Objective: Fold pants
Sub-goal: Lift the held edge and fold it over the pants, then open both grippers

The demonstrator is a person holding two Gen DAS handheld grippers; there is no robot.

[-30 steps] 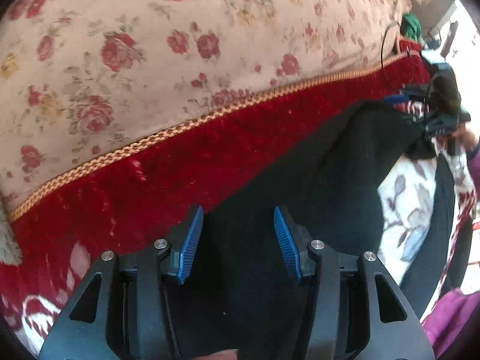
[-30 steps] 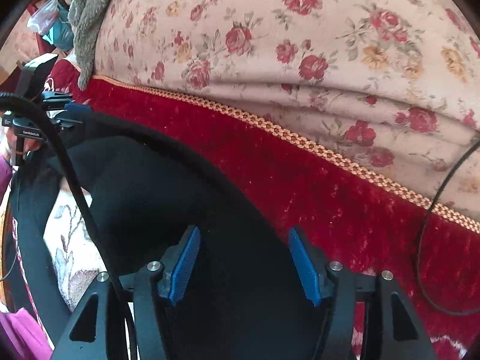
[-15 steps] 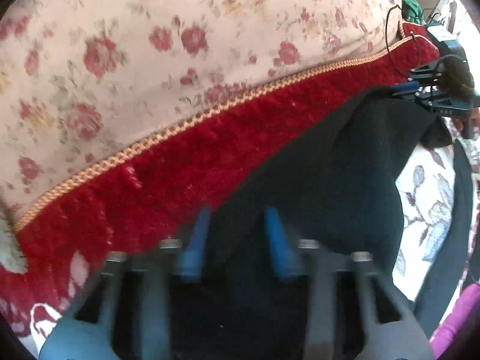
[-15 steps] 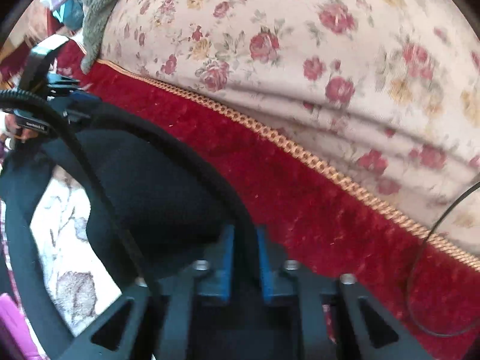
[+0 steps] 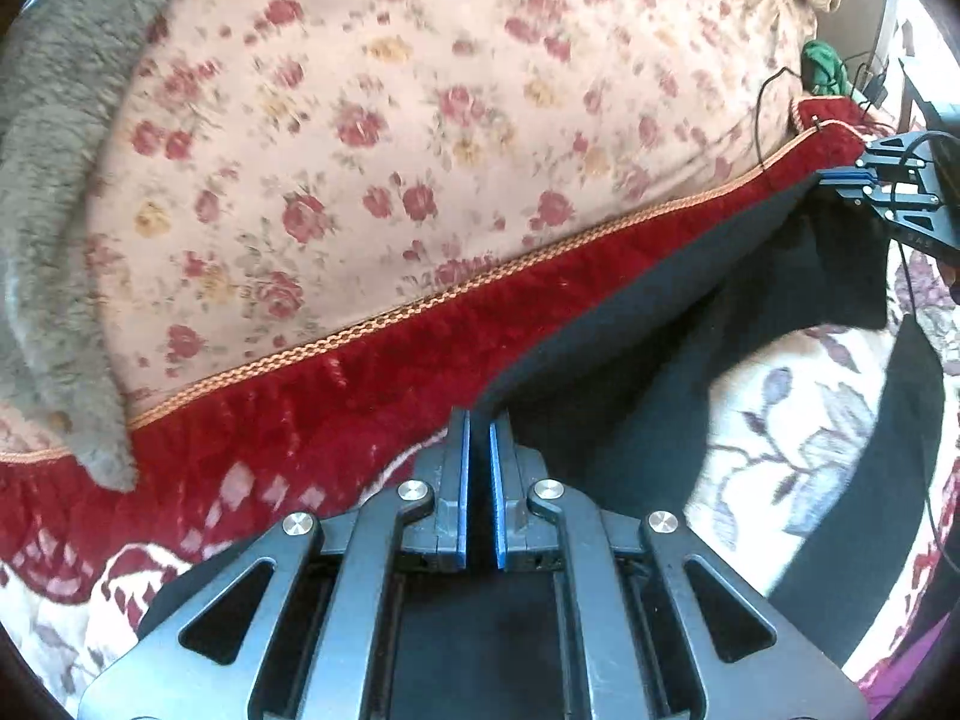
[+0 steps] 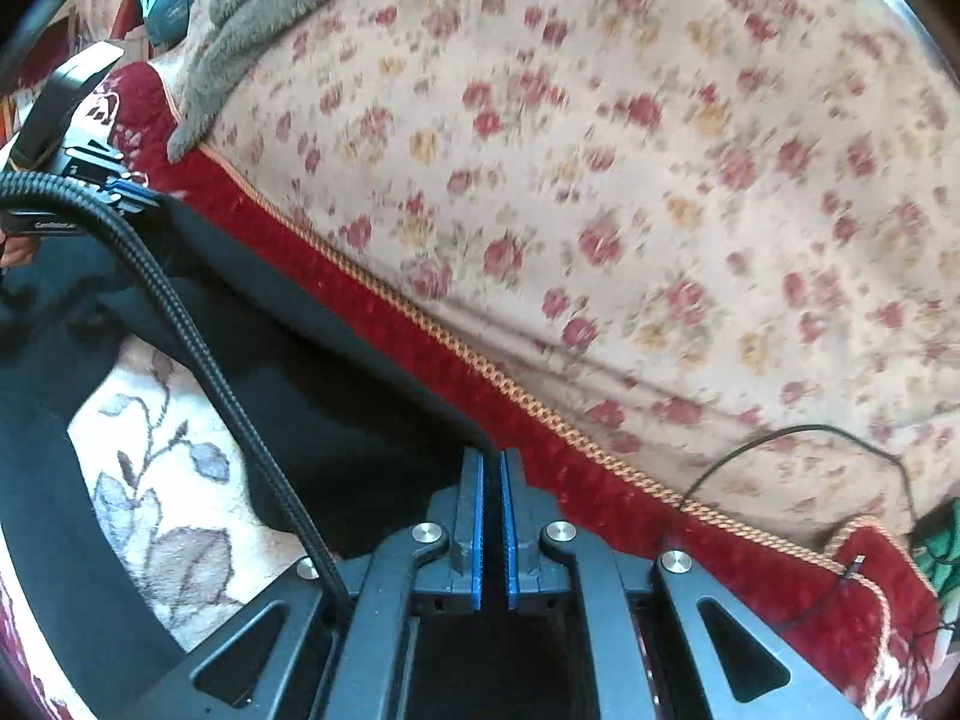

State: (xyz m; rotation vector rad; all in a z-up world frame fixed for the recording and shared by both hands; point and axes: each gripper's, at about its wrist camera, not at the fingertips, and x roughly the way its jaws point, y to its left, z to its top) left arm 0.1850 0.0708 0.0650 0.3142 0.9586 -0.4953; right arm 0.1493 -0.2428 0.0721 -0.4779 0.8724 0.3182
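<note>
Both grippers, left gripper (image 5: 478, 432) low centre and right gripper (image 6: 493, 468), have blue fingers clamped on the black pants (image 5: 648, 360) edge stretched between them

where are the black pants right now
The black pants are stretched between the left claw and right claw, both shut on their edge, beside the red velvet border.

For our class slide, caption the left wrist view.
Left gripper shut on black pants, right gripper pinching the far end, above a red rug.
</note>
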